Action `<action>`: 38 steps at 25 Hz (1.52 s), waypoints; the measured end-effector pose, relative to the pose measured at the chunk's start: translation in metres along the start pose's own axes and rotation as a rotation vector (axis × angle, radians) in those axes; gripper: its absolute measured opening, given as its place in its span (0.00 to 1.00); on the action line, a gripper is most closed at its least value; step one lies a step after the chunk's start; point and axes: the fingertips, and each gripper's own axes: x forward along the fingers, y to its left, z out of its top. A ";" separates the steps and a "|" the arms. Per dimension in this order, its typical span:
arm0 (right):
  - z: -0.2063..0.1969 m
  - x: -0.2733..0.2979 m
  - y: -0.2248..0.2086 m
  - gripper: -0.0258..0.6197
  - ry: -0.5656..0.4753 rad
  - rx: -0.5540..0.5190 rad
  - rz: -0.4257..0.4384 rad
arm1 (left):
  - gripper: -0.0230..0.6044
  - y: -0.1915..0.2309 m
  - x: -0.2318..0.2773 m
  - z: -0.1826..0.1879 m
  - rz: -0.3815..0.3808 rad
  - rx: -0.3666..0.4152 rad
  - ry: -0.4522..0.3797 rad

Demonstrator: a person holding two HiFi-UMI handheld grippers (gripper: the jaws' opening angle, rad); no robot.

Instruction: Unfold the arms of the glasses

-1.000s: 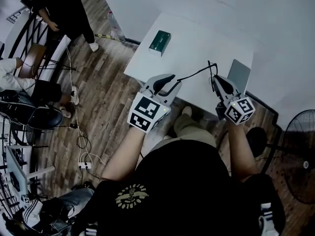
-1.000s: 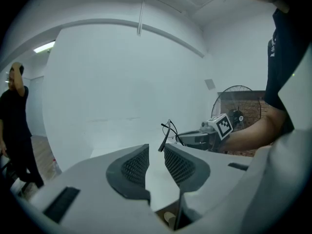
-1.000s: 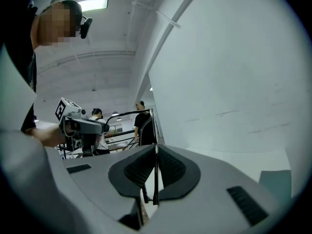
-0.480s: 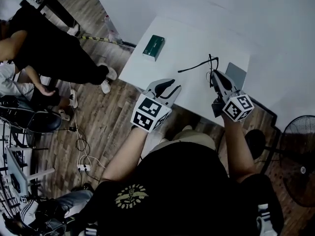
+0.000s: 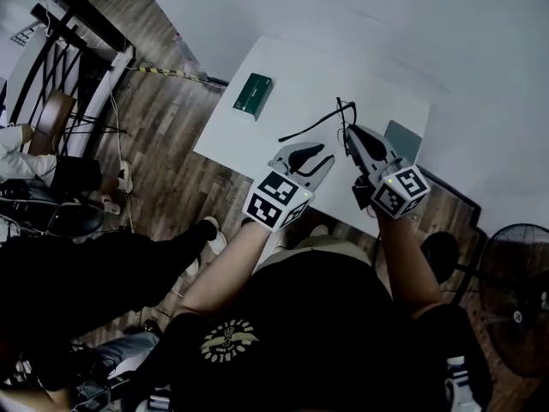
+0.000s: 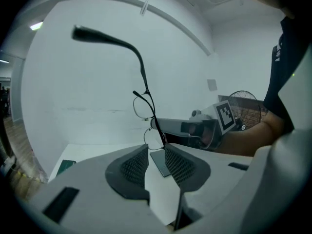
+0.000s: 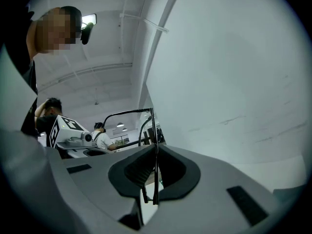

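The glasses [image 5: 341,115] are held clear above the table [image 5: 292,84], towards its right edge. They are pinched by the frame between the pressed pads of the right hand-held gripper [image 5: 350,131], probably so that the frame is steadied while an arm is swung. One arm is seen standing out to the left. The left hand-held gripper [image 5: 314,154] is spread and empty just beside them, apparently readied for the remaining arm.

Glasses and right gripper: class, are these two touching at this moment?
Touching. The right gripper view shows the right gripper closed on a thin black part of the glasses, which sticks up from between its pads.
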 end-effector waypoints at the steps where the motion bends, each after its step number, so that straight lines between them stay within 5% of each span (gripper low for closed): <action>1: 0.001 0.003 -0.001 0.06 0.002 -0.002 0.011 | 0.18 0.000 0.006 0.003 -0.001 -0.003 0.000; 16: 0.003 0.015 -0.017 0.06 -0.012 0.013 0.093 | 0.17 0.009 0.057 0.014 0.060 0.002 0.053; 26: 0.007 -0.001 -0.037 0.06 -0.043 0.046 0.011 | 0.08 -0.002 0.071 0.014 -0.024 -0.009 0.018; 38: 0.019 0.016 -0.036 0.07 -0.175 0.231 -0.125 | 0.08 0.020 0.046 0.030 -0.167 0.026 -0.033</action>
